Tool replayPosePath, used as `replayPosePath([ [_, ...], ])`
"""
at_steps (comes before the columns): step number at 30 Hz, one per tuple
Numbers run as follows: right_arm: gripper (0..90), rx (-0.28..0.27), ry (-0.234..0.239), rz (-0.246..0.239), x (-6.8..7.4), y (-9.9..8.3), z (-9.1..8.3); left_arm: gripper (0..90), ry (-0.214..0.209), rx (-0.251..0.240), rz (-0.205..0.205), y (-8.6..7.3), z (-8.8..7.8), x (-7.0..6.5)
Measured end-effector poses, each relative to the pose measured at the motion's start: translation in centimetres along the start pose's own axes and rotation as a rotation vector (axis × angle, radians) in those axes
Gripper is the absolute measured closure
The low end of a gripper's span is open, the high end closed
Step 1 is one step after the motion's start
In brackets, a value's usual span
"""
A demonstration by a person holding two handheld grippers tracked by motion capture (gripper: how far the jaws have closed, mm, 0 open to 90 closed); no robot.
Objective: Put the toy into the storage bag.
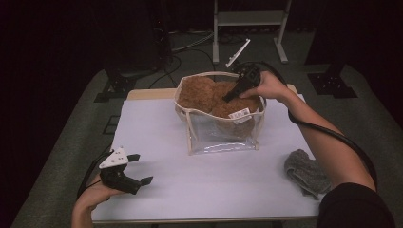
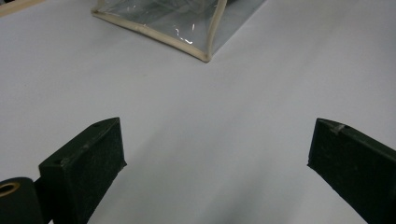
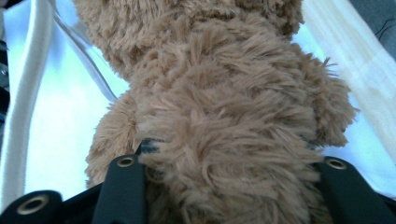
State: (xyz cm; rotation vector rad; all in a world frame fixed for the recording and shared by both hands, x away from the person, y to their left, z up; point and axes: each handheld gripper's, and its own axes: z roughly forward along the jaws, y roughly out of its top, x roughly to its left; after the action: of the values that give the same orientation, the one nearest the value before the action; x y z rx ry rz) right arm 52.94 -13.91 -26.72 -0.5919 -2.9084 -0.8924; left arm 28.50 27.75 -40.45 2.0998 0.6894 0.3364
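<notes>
A: Teddy bear (image 1: 216,97), brown and fluffy, one of them, sitting down inside the one clear bag (image 1: 223,135) with cream piping, at about twelve o'clock on the white table (image 1: 190,190).

B: And the right gripper (image 1: 232,96)?

A: It's dipped into the bag's open top from the one o'clock side. In the right gripper view its two black jaws sit on either side of the bear's fur, pressed into it, so it's clamped on the bear.

B: I count one white label (image 1: 240,115) on the bear, showing through the bag's wall.

A: Yes, one. The left gripper (image 1: 140,168) is down at eight o'clock, near the table's front edge, well apart from the bag. Its two jaws stand wide apart with nothing between them; in the left gripper view there's bare tabletop under them and a corner of the bag far ahead.

B: Anything else on the table?

A: One grey cloth (image 1: 306,172), crumpled, at four o'clock, beside the person's right forearm
</notes>
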Motion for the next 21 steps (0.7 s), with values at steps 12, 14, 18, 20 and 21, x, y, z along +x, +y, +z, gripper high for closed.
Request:
replayPosePath([
  [12,27.1,0.013,-0.018,-0.007,0.7,0.2,0.7,3.0,0.001,-0.004,-0.007,0.0,-0.1,0.0],
  [14,27.4,0.013,-0.026,-0.017,0.8,0.3,0.8,3.0,0.002,-0.004,-0.004,0.0,-0.1,0.0],
  [18,30.4,-0.018,-0.021,-0.016,0.8,0.4,0.5,3.0,0.002,-0.004,-0.005,0.0,-0.1,0.1],
  [20,30.8,-0.018,-0.021,-0.019,0.9,0.7,0.4,3.0,0.002,-0.006,-0.006,0.0,-0.1,0.0],
  [21,30.8,-0.021,-0.020,-0.026,1.0,0.9,0.4,3.0,0.002,-0.006,-0.007,0.0,-0.1,0.0],
])
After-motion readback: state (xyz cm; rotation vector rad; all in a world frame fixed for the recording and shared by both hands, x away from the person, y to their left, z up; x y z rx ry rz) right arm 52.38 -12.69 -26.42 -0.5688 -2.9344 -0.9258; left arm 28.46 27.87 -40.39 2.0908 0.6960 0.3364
